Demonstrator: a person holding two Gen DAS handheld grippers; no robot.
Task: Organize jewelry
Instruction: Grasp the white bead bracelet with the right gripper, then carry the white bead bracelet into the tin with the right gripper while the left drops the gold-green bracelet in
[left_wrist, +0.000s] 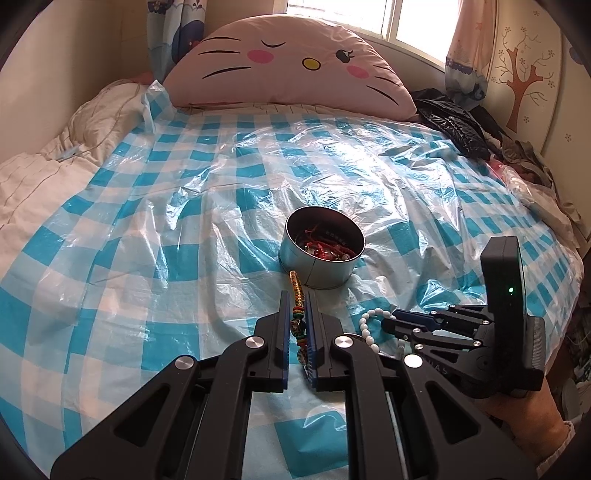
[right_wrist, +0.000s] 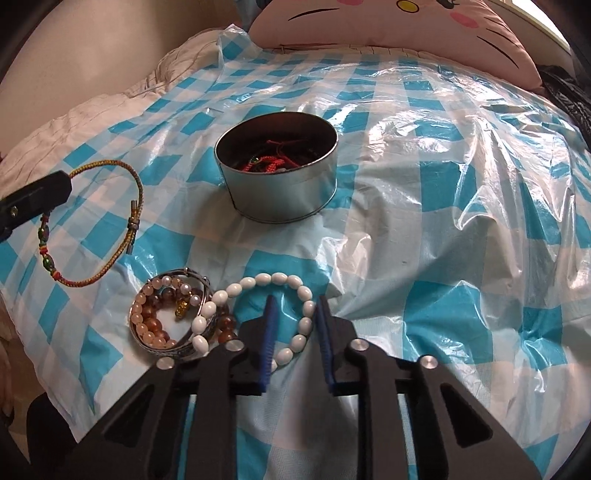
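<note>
A round metal tin (left_wrist: 320, 254) (right_wrist: 280, 173) stands on the bed and holds red cords and other jewelry. My left gripper (left_wrist: 296, 301) is shut on a braided multicolour cord bracelet (left_wrist: 297, 295) (right_wrist: 92, 225), which hangs lifted left of the tin. My right gripper (right_wrist: 295, 302) (left_wrist: 399, 319) is partly open, with its fingers either side of the right edge of a white bead bracelet (right_wrist: 258, 291) (left_wrist: 367, 328) lying on the sheet. A pile of pink and brown bead bracelets with a metal bangle (right_wrist: 166, 314) lies just left of it.
A blue-and-white checked plastic sheet (left_wrist: 184, 206) (right_wrist: 443, 184) covers the bed. A pink cat-face pillow (left_wrist: 288, 62) (right_wrist: 406, 26) lies at the head. Dark clothes (left_wrist: 454, 122) are piled at the far right, and a crumpled white blanket (left_wrist: 44, 166) at the left.
</note>
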